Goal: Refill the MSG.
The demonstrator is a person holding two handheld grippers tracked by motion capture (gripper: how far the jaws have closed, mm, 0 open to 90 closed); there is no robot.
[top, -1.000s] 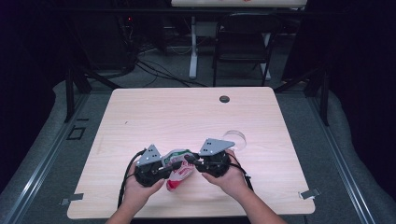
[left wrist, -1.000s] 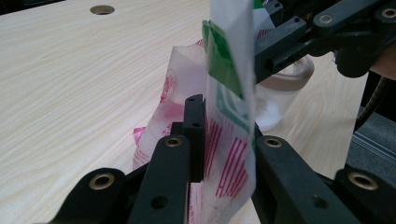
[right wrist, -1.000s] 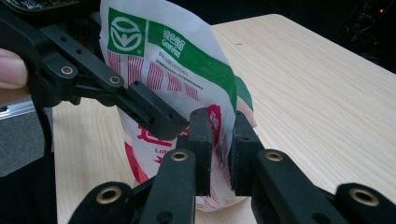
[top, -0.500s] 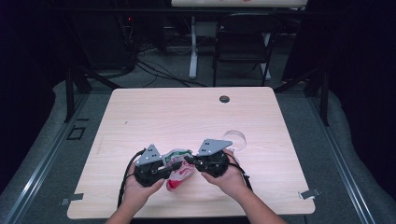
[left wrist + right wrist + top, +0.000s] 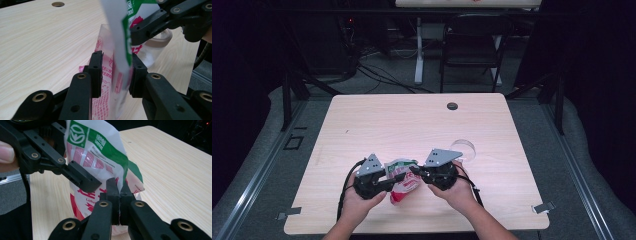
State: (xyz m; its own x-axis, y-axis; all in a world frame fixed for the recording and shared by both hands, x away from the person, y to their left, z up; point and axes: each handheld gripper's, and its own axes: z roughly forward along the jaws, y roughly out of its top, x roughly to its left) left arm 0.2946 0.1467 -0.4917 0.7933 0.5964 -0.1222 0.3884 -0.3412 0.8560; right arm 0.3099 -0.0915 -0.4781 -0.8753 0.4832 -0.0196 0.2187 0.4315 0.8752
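Observation:
A snack bag (image 5: 403, 176), white with green and red print, stands between both grippers near the table's front edge. My right gripper (image 5: 119, 187) is shut on the bag's (image 5: 100, 152) side edge, pinching the film flat between its pads. My left gripper (image 5: 115, 67) has just been opening. Its jaws stand apart around the bag's (image 5: 120, 37) lower part, with a gap at the left pad. In the high view the left gripper (image 5: 391, 183) and right gripper (image 5: 414, 173) point at each other across the bag. One left finger (image 5: 82, 181) crosses in front of the bag.
A clear plastic cup (image 5: 463, 148) lies on the light wooden table (image 5: 412, 120) just behind the right hand, also the cup (image 5: 160, 42) past the bag. A round cable hole (image 5: 452, 106) sits near the far edge. A chair (image 5: 472, 50) stands beyond.

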